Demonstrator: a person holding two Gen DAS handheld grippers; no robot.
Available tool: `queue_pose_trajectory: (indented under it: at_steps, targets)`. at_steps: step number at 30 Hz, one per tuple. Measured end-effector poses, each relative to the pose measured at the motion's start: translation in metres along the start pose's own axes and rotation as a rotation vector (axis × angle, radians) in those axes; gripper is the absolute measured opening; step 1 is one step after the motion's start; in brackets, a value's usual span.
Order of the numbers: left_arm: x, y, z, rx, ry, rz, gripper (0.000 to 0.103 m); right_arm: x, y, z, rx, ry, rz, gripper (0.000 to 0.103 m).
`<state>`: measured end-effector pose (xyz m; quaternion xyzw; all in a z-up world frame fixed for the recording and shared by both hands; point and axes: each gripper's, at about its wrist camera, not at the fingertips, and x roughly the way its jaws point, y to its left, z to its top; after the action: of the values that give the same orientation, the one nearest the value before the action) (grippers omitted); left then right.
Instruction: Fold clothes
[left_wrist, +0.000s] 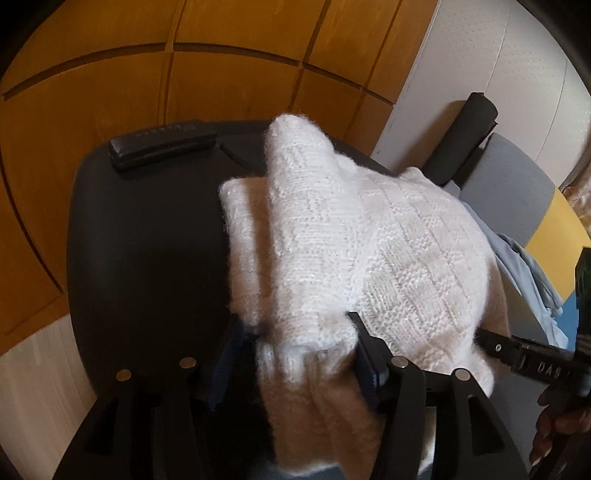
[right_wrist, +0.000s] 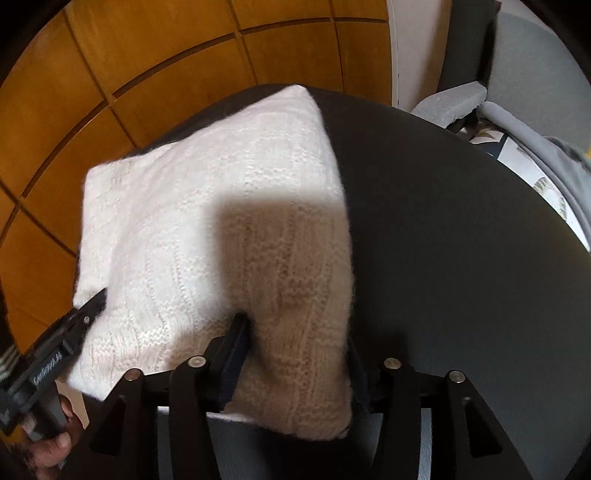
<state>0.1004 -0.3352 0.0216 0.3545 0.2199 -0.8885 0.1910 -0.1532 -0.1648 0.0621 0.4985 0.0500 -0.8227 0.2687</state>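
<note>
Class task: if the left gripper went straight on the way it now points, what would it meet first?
Most likely the white sweater: knit already lies between the left gripper's fingers and fills the line ahead, over the black table.

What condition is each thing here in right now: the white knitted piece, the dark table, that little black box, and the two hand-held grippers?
white knitted sweater: folded into a thick bundle, lying on the table
dark table: carrying the sweater and the box
black box: closed, flat at the table's far edge, apart from the sweater
left hand-held gripper: fingers astride the sweater's near edge
right hand-held gripper: fingers astride the sweater's near corner
</note>
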Motion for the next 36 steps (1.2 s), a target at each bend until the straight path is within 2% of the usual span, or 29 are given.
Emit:
queue_pose_trajectory:
  at_steps: [2, 5, 7, 10, 13, 16, 18, 21, 23, 26, 27, 30, 31, 32, 33, 34, 36]
  targets:
    - [0.000, 0.004, 0.001, -0.005, 0.002, -0.008, 0.069, 0.002, -0.003, 0.005, 0.036, 0.010, -0.018, 0.068]
    - [-0.005, 0.013, 0.000, -0.048, 0.031, -0.068, 0.070, -0.004, -0.009, 0.005, 0.080, 0.001, -0.034, 0.080]
    - [-0.015, 0.020, -0.005, -0.099, 0.059, -0.086, 0.070, -0.024, -0.015, -0.010, 0.101, -0.045, -0.043, 0.087]
    - [-0.039, 0.023, -0.022, -0.164, 0.085, -0.048, 0.070, -0.051, -0.015, -0.042, 0.103, -0.087, -0.045, 0.095]
    - [-0.067, 0.019, -0.046, -0.175, 0.072, -0.007, 0.069, -0.070, 0.007, -0.081, 0.058, -0.121, -0.050, 0.096]
    - [-0.087, 0.007, -0.071, -0.126, 0.067, 0.016, 0.069, -0.086, 0.027, -0.110, -0.020, -0.173, -0.071, 0.103]
    - [-0.099, 0.000, -0.087, -0.090, 0.064, 0.030, 0.069, -0.096, 0.036, -0.124, -0.067, -0.211, -0.075, 0.103]
    - [-0.109, -0.007, -0.103, -0.041, 0.074, -0.003, 0.068, -0.107, 0.044, -0.144, -0.114, -0.245, -0.057, 0.102]
    - [-0.112, -0.014, -0.104, -0.010, 0.071, -0.032, 0.068, -0.111, 0.051, -0.157, -0.122, -0.241, -0.032, 0.102]
    - [-0.119, -0.021, -0.093, 0.000, 0.007, -0.076, 0.069, -0.117, 0.048, -0.165, -0.101, -0.240, -0.040, 0.102]
    - [-0.107, -0.025, -0.078, -0.006, -0.002, -0.073, 0.069, -0.118, 0.046, -0.165, -0.094, -0.243, -0.048, 0.102]
    - [-0.090, -0.022, -0.067, -0.038, 0.040, -0.088, 0.068, -0.115, 0.043, -0.168, -0.045, -0.231, -0.046, 0.102]
    - [-0.082, -0.018, -0.066, -0.068, 0.066, -0.125, 0.061, -0.109, 0.039, -0.166, -0.028, -0.222, -0.046, 0.101]
    - [-0.080, -0.012, -0.067, -0.083, 0.069, -0.175, 0.034, -0.104, 0.036, -0.168, -0.013, -0.213, -0.044, 0.100]
    - [-0.082, -0.008, -0.070, -0.076, 0.071, -0.178, 0.018, -0.100, 0.034, -0.169, 0.002, -0.203, -0.042, 0.100]
    - [-0.086, -0.010, -0.071, -0.048, 0.065, -0.168, 0.014, -0.096, 0.031, -0.171, 0.016, -0.194, -0.040, 0.099]
    - [-0.095, -0.015, -0.075, 0.018, 0.048, -0.147, 0.011, -0.093, 0.029, -0.172, 0.027, -0.182, -0.036, 0.097]
